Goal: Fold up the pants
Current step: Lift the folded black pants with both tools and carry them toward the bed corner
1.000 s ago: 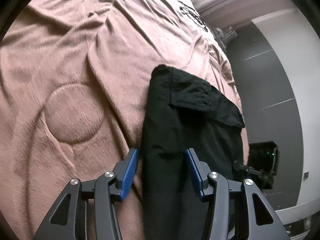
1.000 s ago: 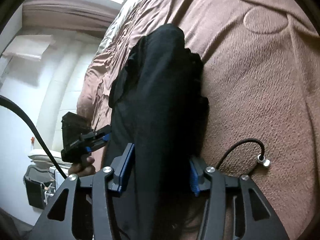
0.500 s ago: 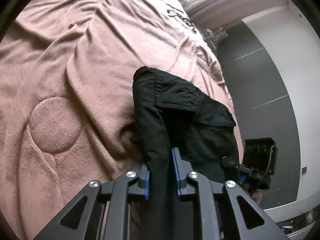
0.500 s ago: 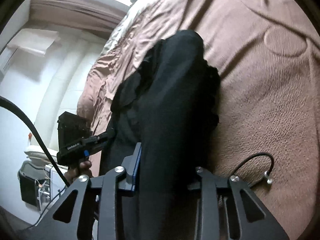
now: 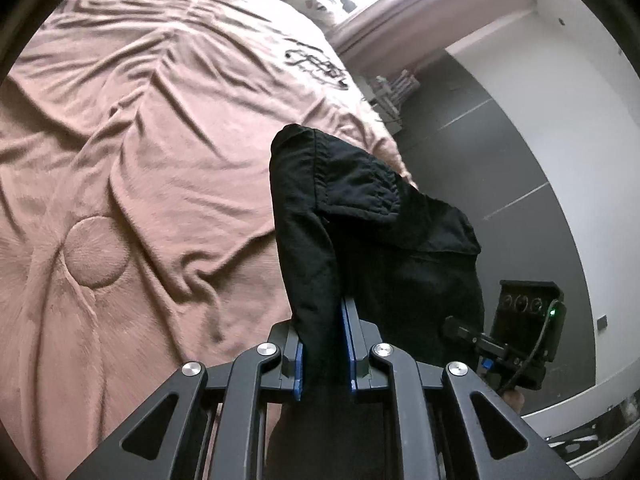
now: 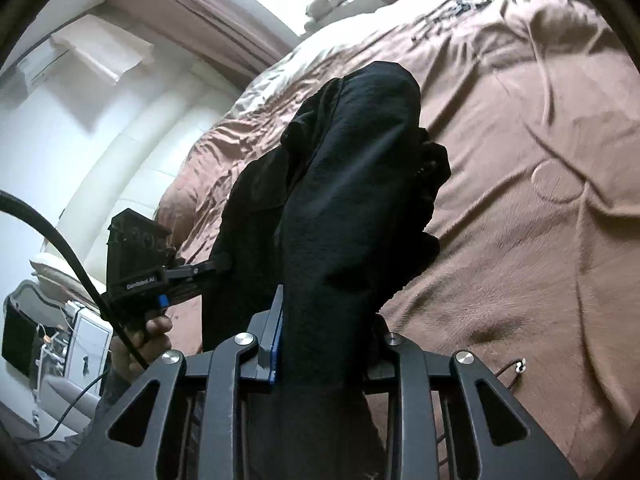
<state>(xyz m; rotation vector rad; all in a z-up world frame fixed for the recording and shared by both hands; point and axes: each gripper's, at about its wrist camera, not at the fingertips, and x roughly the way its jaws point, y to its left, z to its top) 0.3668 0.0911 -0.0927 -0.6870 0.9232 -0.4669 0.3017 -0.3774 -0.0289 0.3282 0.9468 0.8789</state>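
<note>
Black fabric, the pants (image 5: 372, 216), hangs lifted above a brown bedspread (image 5: 160, 152), held at two points along its near edge. In the left wrist view the left gripper (image 5: 325, 344) is clenched on a fold of the garment: its blue pads (image 5: 348, 344) press the cloth from both sides, and the fabric rises from them in a taut ridge toward a far corner. A flap of the pants drapes to the right of that ridge.

In the right wrist view the right gripper (image 6: 320, 340) has its jaws closing on a thicker bundle of the same pants (image 6: 352, 184); the left blue pad bears against the cloth, while the right pad is covered by fabric. The bundle stands up from the jaws and sags back toward the bedspread (image 6: 540, 240), with a gathered edge on its right side.

Each view shows the opposite gripper at the garment's far side, gripped by a hand (image 6: 154, 334). A thin cable end (image 6: 516, 368) lies on the bedspread.
</note>
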